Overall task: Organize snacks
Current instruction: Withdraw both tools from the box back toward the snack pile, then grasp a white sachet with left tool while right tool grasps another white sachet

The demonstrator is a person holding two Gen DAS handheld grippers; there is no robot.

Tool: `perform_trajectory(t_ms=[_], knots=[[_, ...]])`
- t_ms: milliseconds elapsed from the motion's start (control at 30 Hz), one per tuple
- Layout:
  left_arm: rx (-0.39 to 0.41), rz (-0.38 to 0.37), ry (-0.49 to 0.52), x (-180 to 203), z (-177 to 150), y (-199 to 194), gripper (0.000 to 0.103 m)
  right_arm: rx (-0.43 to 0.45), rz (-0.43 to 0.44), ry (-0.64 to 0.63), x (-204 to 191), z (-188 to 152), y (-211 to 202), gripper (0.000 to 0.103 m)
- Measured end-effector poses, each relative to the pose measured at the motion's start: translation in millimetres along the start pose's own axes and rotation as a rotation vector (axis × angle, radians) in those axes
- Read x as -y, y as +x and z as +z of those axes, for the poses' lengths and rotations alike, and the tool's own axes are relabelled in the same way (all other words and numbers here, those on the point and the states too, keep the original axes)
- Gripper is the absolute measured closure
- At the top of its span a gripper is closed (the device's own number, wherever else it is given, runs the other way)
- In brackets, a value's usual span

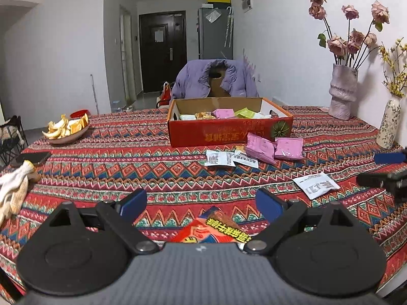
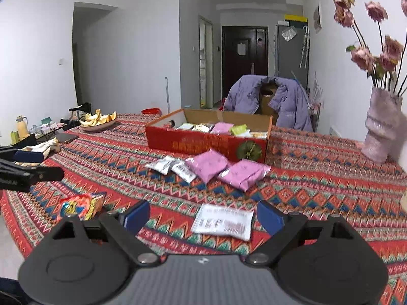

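open cloth [image 1: 157,178] before box [image 1: 229,134]

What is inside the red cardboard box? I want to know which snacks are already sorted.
The red cardboard box holds a pink packet, a light green packet, and white and golden packets beside them. Its front wall hides anything lower down.

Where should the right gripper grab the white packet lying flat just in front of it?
Probably the white packet by its near long edge, coming in low from the front. It lies flat on the tablecloth, clear of other packets, so the right gripper, jaws open, must pinch a thin edge.
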State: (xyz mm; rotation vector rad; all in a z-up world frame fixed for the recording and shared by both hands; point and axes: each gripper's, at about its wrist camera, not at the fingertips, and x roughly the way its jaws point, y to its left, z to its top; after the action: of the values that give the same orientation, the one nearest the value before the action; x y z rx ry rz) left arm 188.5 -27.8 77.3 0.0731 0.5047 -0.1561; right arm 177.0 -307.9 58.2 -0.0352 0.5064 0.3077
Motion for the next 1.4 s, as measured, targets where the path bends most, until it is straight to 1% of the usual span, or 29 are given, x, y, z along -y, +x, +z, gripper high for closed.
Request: perform_trajectory(t_ms=[133, 233, 367, 500, 667, 767, 900, 967, 1067, 1100, 1133, 1200, 1233, 1300, 1333, 1367, 1400], knots=[[-0.017, 0.001, -0.001, 4.3, 0.0, 5.3, 0.009, -0.021, -0.007, -0.018, -2.4, -11.4, 2.9, 0.012], [-0.031, -0.001, -0.001, 7.2, 2.8, 13.2, 0.009, -0.041, -0.015, -0.018, 0.2, -13.9, 9.9, 0.012], [-0.053, 0.001, 0.0, 11.0, 4.9, 28.5, 0.009, -0.091, -0.073, -0.012, 10.6, -19.3, 28.0, 0.012], [-0.08, 0.002, 0.004, 12.4, 9.3, 47.2, 0.009, -0.138, -0.083, -0.007, 24.3, -20.9, 50.5, 0.012], [-0.103, -0.012, 0.019, 14.5, 20.1, 74.8, 0.009, -0.198, -0.08, -0.044, 33.6, -19.4, 85.4, 0.013], [-0.115, -0.036, 0.03, 15.7, 28.7, 96.3, 0.009, -0.214, -0.081, -0.085, 35.9, -15.2, 103.0, 0.013], [-0.168, -0.088, 0.064, 14.1, 45.2, 141.8, 0.009, -0.225, -0.063, -0.118, 42.0, -8.3, 125.5, 0.012], [-0.201, -0.092, 0.083, 13.5, 53.7, 168.4, 0.009, -0.223, -0.041, -0.111, 46.0, -3.3, 136.6, 0.012], [-0.255, -0.124, 0.088, 12.8, 63.6, 208.6, 0.01, -0.224, -0.034, -0.103, 51.6, 4.7, 152.9, 0.013], [-0.268, -0.137, 0.082, 13.0, 64.7, 219.6, 0.01, -0.226, -0.034, -0.092, 53.9, 7.2, 157.1, 0.014], [-0.289, -0.143, 0.068, 12.4, 66.3, 232.2, 0.011, -0.227, -0.033, -0.076, 56.4, 9.0, 160.3, 0.015], [-0.315, -0.156, 0.042, 11.3, 67.6, 251.4, 0.016, -0.231, -0.009, -0.037, 61.7, 10.0, 164.1, 0.022], [-0.318, -0.16, 0.03, 10.7, 67.8, 259.0, 0.018, -0.232, 0.001, -0.018, 63.8, 9.6, 164.0, 0.023], [-0.33, -0.167, 0.001, 9.0, 67.4, 272.0, 0.027, -0.229, -0.006, -0.004, 64.4, 8.1, 160.8, 0.026], [-0.333, -0.176, -0.01, 8.3, 66.8, 276.0, 0.027, -0.229, -0.007, 0.002, 64.3, 7.0, 158.8, 0.027], [-0.315, -0.176, -0.012, 8.2, 66.8, 277.2, 0.033, -0.226, -0.007, 0.013, 64.7, 5.9, 156.4, 0.029], [-0.306, -0.176, -0.007, 8.4, 66.8, 278.2, 0.041, -0.22, -0.009, 0.028, 64.9, 4.7, 153.6, 0.034]])
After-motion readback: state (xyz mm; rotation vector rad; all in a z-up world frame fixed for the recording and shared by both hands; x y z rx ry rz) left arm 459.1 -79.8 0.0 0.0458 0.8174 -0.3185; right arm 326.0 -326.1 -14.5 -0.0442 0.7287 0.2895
